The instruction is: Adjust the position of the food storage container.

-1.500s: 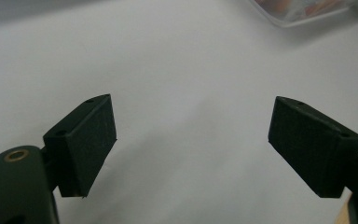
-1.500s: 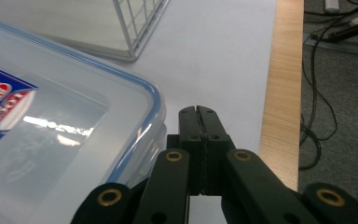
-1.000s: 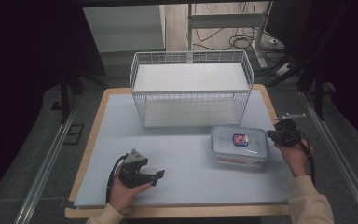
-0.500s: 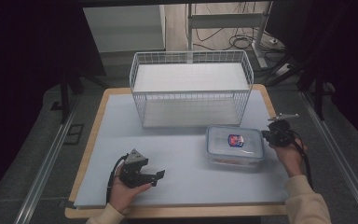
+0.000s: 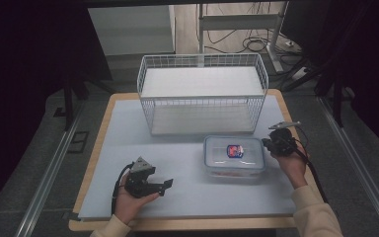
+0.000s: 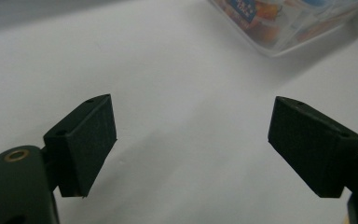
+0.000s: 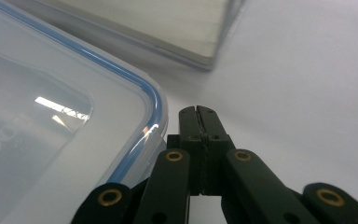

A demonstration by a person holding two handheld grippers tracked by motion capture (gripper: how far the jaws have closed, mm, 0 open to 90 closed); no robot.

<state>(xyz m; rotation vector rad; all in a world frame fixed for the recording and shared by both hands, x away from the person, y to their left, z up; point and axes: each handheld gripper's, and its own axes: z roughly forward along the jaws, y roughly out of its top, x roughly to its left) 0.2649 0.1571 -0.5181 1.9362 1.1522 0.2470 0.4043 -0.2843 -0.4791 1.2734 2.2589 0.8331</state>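
Observation:
A clear plastic food box [image 5: 234,155] with a blue-rimmed lid and a red and blue label lies on the white mat, right of centre. My right gripper [image 5: 267,142] is at the box's right edge, jaws shut with nothing between them. In the right gripper view the shut fingertips [image 7: 199,113] lie against the lid's blue rim [image 7: 154,103]. My left gripper [image 5: 166,184] rests low on the mat at front left, jaws wide open and empty. In the left gripper view its two pads [image 6: 91,135] stand apart over bare mat, with a corner of the box [image 6: 279,21] farther off.
A white wire basket [image 5: 202,95] stands at the back of the mat, just behind the box. The wooden table edge [image 5: 187,224] runs along the front. Bare mat lies between the two grippers. Dark floor and cables surround the table.
My right gripper has slid left, and the food box has shifted left with it. The left gripper has stayed where it was.

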